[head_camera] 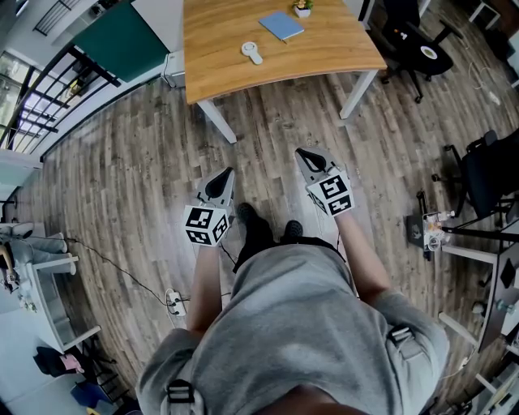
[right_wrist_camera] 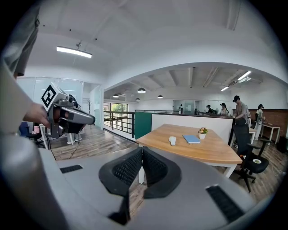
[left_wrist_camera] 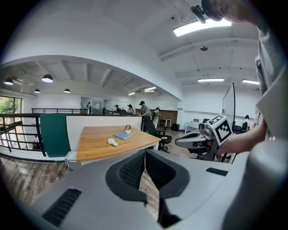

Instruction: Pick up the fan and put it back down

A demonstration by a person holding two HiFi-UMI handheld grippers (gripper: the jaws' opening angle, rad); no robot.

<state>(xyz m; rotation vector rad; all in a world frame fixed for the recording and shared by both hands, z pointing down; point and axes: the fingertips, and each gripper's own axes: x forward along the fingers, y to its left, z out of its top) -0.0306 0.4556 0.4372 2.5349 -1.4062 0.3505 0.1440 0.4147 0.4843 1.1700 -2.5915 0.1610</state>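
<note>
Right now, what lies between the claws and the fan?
Only wood floor, then the table's near edge and bare top before the fan; the head view shows it.

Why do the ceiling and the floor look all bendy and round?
Left gripper view: the wide lens bends the ceiling into an arch, with black corners. Right gripper view: same curve, and the lamp shines white. Head view: the floor boards curve round the middle.

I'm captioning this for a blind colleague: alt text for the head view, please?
Seen from above, a person standing on a wood floor holds a left tool and a right tool, both shut and empty, pointed toward a wooden table. On it sit a white fan, a blue notebook and a small potted plant.
</note>
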